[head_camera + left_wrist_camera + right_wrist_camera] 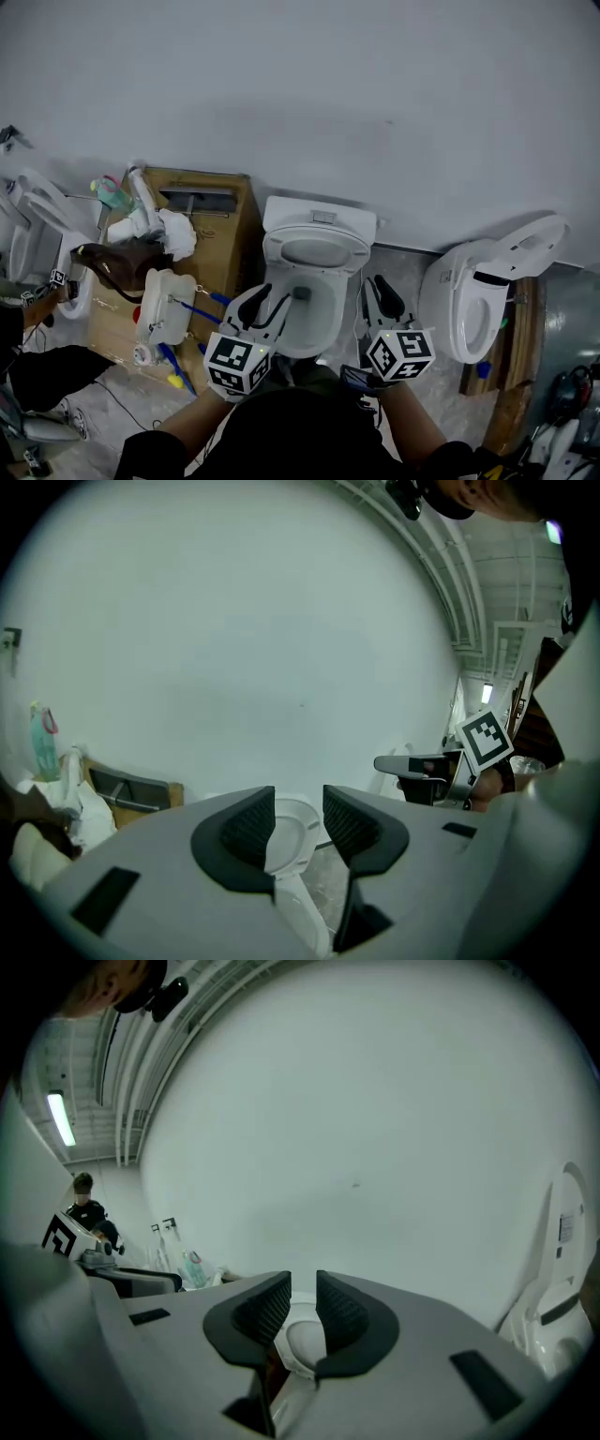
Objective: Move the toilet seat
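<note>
A white toilet [314, 281] stands against the wall in the middle of the head view. Its seat ring [317, 251] is tipped up toward the tank [321, 216], and the bowl [305, 323] lies open below it. My left gripper [260, 307] hovers over the bowl's left rim, open and holding nothing. My right gripper [382, 298] hangs just right of the bowl, jaws slightly apart and empty. In the left gripper view the seat [296, 819] shows through the gap of the left gripper [298, 844]. The right gripper [303, 1314] frames the seat [306, 1342] too.
A second toilet [478, 300] with its lid raised stands to the right. A cardboard box [216, 234] with bottles, rags and a white tray [164, 309] sits on the left. Another toilet [37, 234] and a person's arm [33, 309] are at the far left.
</note>
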A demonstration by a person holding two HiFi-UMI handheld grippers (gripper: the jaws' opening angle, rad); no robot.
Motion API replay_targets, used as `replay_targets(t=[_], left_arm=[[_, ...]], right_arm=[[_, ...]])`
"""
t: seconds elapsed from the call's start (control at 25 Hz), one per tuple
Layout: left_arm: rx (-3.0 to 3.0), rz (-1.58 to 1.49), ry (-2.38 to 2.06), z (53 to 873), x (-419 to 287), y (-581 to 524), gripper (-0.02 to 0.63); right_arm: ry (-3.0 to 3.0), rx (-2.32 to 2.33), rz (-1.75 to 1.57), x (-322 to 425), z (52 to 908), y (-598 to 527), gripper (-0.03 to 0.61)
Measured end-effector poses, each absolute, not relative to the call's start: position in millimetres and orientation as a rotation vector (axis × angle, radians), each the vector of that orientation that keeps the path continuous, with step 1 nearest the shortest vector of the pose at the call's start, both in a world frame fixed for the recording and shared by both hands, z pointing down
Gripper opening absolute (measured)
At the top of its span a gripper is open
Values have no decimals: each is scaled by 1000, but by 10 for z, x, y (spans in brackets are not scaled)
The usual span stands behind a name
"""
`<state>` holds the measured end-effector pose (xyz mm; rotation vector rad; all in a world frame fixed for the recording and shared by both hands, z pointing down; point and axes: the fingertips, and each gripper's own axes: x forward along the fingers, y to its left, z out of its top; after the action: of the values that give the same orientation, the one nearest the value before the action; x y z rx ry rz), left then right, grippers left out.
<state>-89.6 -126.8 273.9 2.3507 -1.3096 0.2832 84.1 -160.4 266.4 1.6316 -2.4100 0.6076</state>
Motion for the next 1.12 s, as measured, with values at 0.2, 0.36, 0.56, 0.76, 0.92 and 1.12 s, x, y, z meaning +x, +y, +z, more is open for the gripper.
replay_targets(t=[0.2, 0.36, 0.56, 0.76, 0.92, 1.12], left_arm=[[2443, 186, -1315, 2264, -1024, -1108, 169], [2488, 83, -1284, 1896, -1054, -963, 169], [2553, -44, -1244, 1507, -1133, -729, 169], [2638, -87, -1193, 1270, -1110, -470, 167], [2662, -78, -1125, 1280, -1059, -283, 167], [2687, -73, -1123, 1270, -993, -168, 128]], right_arm=[[-2501, 1680, 534, 661, 2065, -1422, 97], [-2547, 1712, 466, 589, 1624, -1260, 97], [-2621, 1754, 337, 530, 1117, -974, 97], [-2666, 1766, 276, 392, 971, -661, 97], [-2660, 1751, 228, 244, 1024, -442, 83], [-2660, 1721, 84, 45, 1003, -219, 80]])
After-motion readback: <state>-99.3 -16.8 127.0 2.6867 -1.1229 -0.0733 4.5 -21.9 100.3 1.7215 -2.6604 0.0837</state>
